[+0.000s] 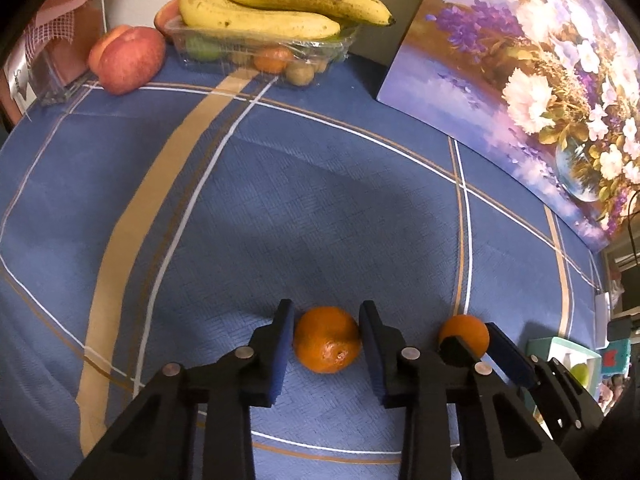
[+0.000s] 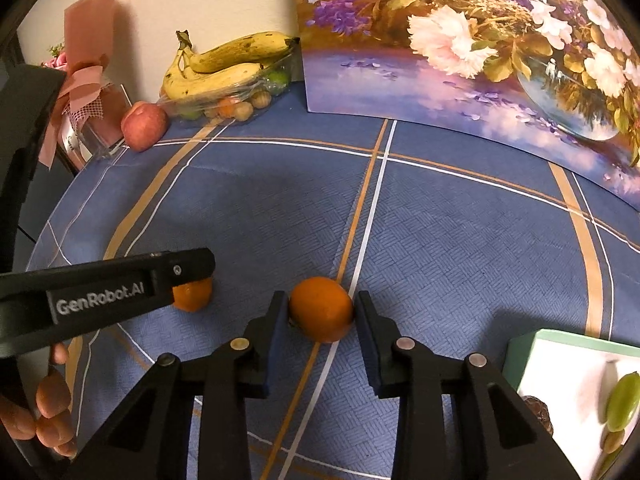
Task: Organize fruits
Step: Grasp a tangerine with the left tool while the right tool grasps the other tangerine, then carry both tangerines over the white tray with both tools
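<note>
Blue cloth with tan and white stripes (image 1: 320, 184) covers the whole table, and everything else is placed against it. At its far left edge stands a clear plastic box tied with dusty-pink ribbon and mesh (image 2: 90, 92). Just to the right of the box, on the cloth's far border, a round red apple (image 1: 128, 60) rests beside a clear plastic tray (image 1: 264, 54) filled with small green, orange and brown fruits, and a bunch of spotted yellow bananas (image 1: 280, 12) lies across the top of that tray. Farther right, a canvas painting of white and purple flowers in a glass vase (image 1: 520, 92) leans along the cloth's far right side.

Near the front of the cloth, the left gripper (image 1: 326, 338) has its blue-padded black fingers drawn in narrow on either side of a round orange mandarin with a rough scar (image 1: 327, 340); both pads meet its skin, and the fruit sits on the cloth. In the right wrist view, bare fingers of the person's hand (image 2: 52, 412) curl round this tool's handle at the lower left.

Just to the right on the cloth, the right gripper (image 2: 322, 312) is pinched in the same way on a second, smooth orange mandarin (image 2: 322, 308), which lies on a tan and white stripe. At the cloth's near right corner sits a pale green box with a white inside (image 2: 560, 356) that contains a green fruit (image 2: 622, 400).
</note>
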Demonstrator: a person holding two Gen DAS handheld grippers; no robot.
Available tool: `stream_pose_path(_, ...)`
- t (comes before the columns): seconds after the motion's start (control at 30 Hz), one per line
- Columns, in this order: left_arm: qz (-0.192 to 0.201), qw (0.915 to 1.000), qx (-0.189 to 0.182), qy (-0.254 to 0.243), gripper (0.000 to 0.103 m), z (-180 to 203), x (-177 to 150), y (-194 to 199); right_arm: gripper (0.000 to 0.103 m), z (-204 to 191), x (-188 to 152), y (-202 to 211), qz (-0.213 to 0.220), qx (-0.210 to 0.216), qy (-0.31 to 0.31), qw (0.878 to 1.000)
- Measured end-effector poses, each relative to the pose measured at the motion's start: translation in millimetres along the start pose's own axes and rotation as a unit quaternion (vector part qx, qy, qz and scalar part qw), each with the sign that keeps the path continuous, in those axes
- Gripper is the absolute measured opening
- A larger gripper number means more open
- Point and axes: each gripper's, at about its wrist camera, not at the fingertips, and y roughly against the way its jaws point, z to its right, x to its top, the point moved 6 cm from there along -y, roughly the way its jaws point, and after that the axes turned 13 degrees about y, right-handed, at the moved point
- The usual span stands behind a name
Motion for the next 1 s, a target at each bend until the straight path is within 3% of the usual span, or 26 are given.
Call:
stream_pose_path(0.5, 0.024, 0.9996, -0.01, -0.008, 0.033, 10, -1, 34, 0.035, -2, 5, 24, 0.013, -0.012, 0.013, 1.0)
stream_pose_path(1.0, 0.055, 0.9978, -0.002, -0.038, 0.033, 25, -26, 100, 0.035, 14, -15, 86, 0.006, -0.023, -0.021, 0.999)
